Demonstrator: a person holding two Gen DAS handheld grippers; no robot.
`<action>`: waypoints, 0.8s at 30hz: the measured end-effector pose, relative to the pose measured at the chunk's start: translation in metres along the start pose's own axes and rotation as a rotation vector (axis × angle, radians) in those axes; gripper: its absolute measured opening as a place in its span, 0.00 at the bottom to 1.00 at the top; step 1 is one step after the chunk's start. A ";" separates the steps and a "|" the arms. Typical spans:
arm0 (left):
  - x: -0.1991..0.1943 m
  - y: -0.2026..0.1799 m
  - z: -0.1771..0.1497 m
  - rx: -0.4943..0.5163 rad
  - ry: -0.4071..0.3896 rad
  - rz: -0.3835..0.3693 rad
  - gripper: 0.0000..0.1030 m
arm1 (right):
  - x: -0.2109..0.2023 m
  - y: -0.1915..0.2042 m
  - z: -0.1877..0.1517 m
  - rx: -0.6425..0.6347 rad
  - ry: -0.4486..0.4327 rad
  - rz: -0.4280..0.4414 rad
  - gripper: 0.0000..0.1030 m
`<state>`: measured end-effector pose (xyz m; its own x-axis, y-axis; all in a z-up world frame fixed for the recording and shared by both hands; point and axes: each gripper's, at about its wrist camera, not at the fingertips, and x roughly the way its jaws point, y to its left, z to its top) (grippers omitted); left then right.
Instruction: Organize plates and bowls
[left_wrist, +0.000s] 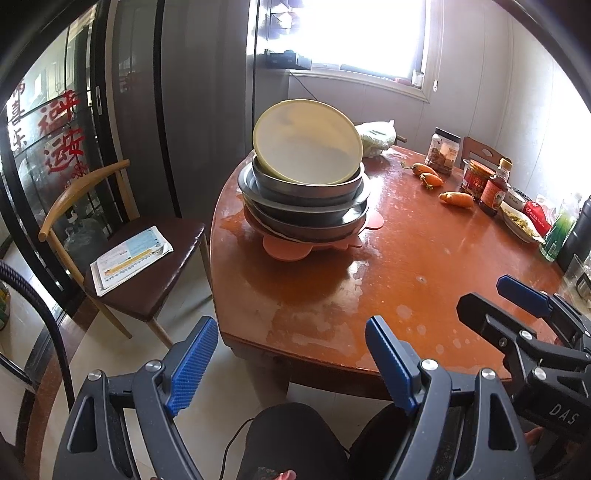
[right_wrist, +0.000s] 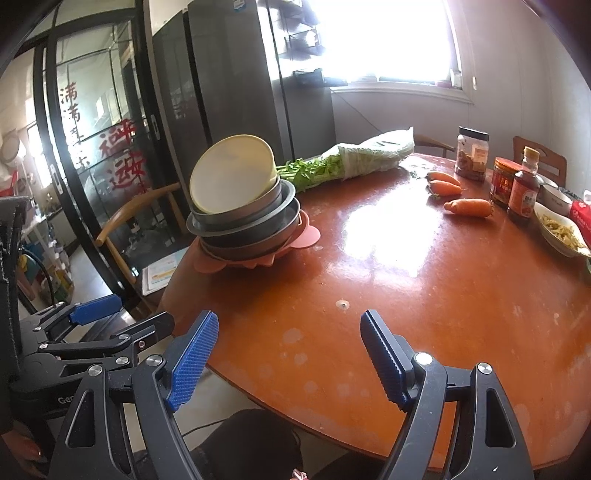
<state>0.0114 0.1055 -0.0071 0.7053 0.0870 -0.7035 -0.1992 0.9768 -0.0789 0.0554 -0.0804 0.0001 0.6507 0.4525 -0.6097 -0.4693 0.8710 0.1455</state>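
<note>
One stack of dishes (left_wrist: 306, 199) stands near the left edge of the round tabletop (left_wrist: 388, 280), resting on one pink mat (left_wrist: 286, 251) with rounded lobes. Uppermost is one cream-yellow bowl (left_wrist: 308, 142), tilted so its hollow faces the cameras, leaning inside the top metal basin (left_wrist: 306, 182). Beneath lie several more grey metal basins and plates, nested; their exact count cannot be told. Three carrots (right_wrist: 469, 207) lie toward the far right of the tabletop, two close together and one apart nearer the front. Beside them: one clear jar with black lid (right_wrist: 472, 153), one red-labelled jar (right_wrist: 504, 181), one brown sauce bottle (right_wrist: 523, 186). One white dish of food (right_wrist: 559, 229) sits at the right edge. One bundle of leafy greens in a plastic bag (right_wrist: 354, 158) lies along the far edge behind the stack. One wooden chair (left_wrist: 122, 254) beside the left edge carries one printed leaflet (left_wrist: 129, 260). Two sets of tongs hover over the near edge, well apart from the stack: left tongs (left_wrist: 291, 363) spread wide, empty; right tongs (right_wrist: 288, 354) likewise spread wide, empty.
</note>
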 end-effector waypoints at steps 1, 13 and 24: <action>0.000 0.000 0.000 -0.002 0.000 0.000 0.79 | 0.000 0.000 0.000 0.001 0.000 0.000 0.78; -0.002 -0.001 -0.001 0.003 -0.001 0.008 0.79 | -0.001 -0.003 -0.002 0.011 -0.005 0.008 0.78; -0.005 -0.004 -0.003 0.012 -0.001 0.016 0.79 | -0.006 -0.007 -0.003 0.018 -0.010 -0.006 0.78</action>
<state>0.0070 0.1004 -0.0052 0.7027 0.1024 -0.7041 -0.2019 0.9776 -0.0594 0.0532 -0.0902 0.0006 0.6594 0.4489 -0.6030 -0.4548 0.8769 0.1555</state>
